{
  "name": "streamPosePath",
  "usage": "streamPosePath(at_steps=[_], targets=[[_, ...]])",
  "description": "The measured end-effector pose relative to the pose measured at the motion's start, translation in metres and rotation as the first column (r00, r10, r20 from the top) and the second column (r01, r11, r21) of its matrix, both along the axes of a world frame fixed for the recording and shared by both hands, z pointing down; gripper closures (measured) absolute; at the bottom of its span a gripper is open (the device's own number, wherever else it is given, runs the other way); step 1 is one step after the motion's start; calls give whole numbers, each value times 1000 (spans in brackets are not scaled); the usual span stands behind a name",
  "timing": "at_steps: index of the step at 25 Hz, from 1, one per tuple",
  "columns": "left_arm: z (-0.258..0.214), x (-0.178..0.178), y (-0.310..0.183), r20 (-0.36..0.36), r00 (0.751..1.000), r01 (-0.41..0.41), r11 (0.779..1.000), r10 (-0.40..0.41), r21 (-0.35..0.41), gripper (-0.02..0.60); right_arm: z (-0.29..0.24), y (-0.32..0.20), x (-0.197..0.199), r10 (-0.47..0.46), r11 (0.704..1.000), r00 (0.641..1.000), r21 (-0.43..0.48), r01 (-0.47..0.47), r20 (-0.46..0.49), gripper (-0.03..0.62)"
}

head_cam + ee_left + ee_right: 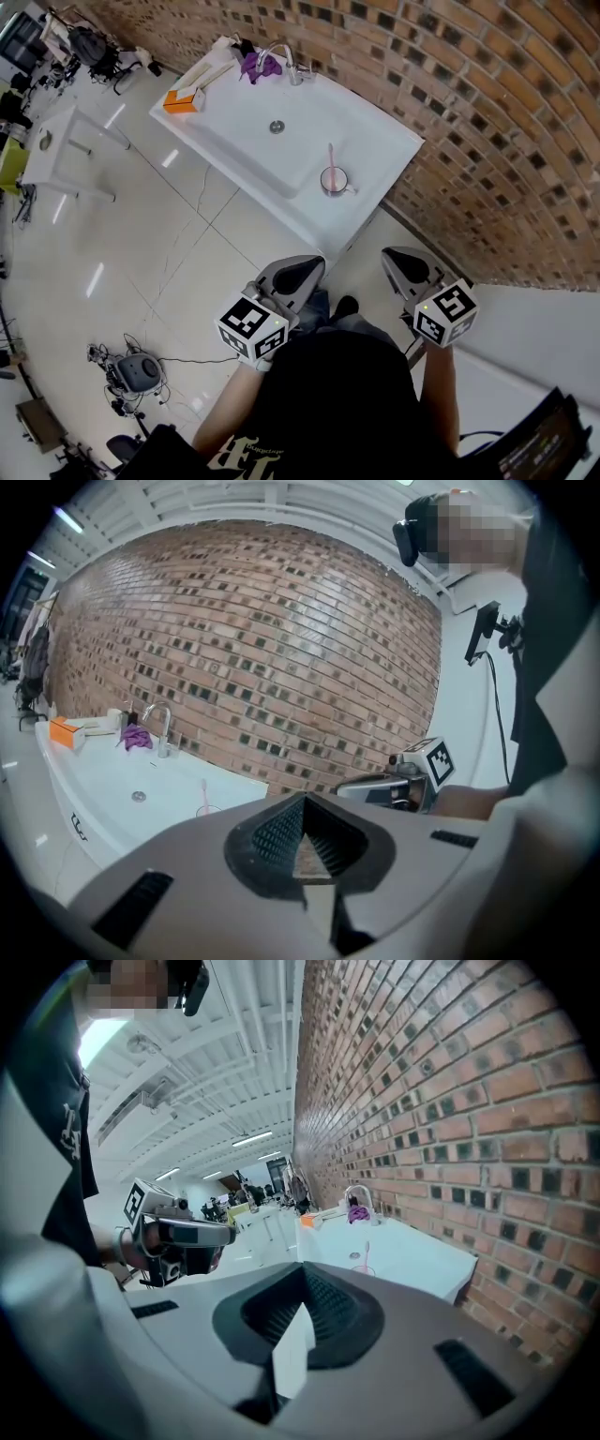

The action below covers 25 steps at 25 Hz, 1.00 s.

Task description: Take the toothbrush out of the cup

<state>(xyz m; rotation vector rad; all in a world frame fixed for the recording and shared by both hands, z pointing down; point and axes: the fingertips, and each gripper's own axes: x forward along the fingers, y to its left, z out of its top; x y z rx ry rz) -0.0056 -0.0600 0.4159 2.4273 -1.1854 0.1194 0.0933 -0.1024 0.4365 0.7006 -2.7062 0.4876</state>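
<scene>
Wall (487,112): brick, behind the sink.
Sink (375,141): white, set against the wall.
Left gripper (298,275): jaws together, nothing between them; well apart from the cup.
Right gripper (408,267): jaws together, empty.
Cup (334,181): upright on the sink's right end.
Toothbrush (330,157): pink, standing in the cup.

One cup (335,183), one toothbrush (331,159), one sink (234,131).

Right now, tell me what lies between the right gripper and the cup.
The head view shows only bare sink top and floor between the right gripper and the cup.
</scene>
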Motion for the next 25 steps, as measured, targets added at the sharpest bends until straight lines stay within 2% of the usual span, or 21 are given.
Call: streamPosePath(at_steps=[9, 17, 25], targets=[[-3, -61, -36, -20, 1000, 14, 1000, -14, 18, 584, -11, -38, -63, -19, 1000, 1000, 3, 19, 1, 606], [-4, -114, -57, -52, 997, 58, 998, -56, 31, 584, -13, -42, -100, -31, 999, 999, -22, 31, 9, 606], [-4, -136, -58, -69, 995, 76, 997, -74, 31, 584, -9, -47, -118, -21, 1000, 999, -24, 20, -35, 606]])
